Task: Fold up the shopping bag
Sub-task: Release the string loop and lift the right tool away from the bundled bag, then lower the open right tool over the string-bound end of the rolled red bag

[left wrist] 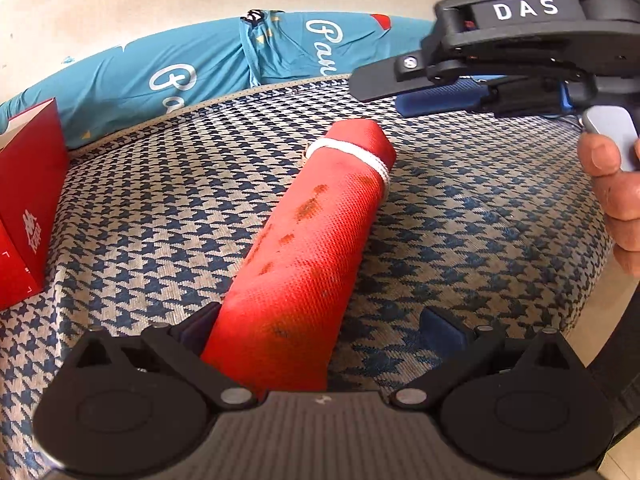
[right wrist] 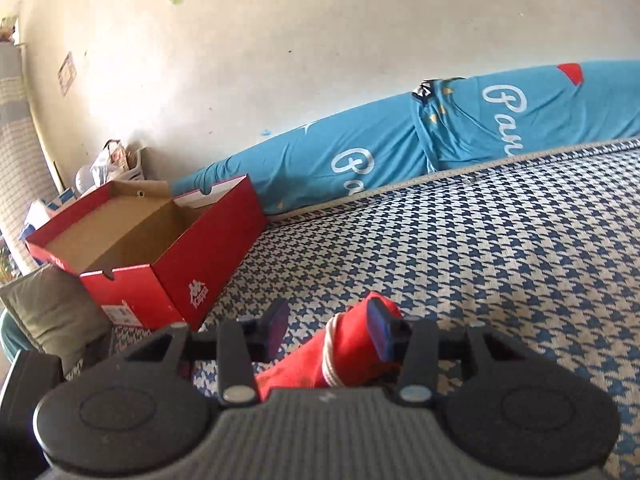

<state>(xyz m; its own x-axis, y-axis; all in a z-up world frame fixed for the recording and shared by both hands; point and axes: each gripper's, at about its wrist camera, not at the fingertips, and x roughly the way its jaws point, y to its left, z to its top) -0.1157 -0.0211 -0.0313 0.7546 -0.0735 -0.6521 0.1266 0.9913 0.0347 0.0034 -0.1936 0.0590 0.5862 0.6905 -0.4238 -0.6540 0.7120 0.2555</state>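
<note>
Folded bag (left wrist: 312, 240) amid bare mattress (left wrist: 480, 240)

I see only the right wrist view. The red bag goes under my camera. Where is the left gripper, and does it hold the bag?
Observer: The left gripper is open at the other end of the bag. The bag lies between its fingers, close against the left one, and is not clamped.
Operator: Is the cord wrapped anywhere else along the bag?
Observer: No. The white cord circles it only near your end. The rest is a bare folded strip with dark stains.
Operator: Is my gripper down on the mattress?
Observer: No. Seen from the left wrist view, the right gripper hangs above the mattress, by the corded end.
</note>
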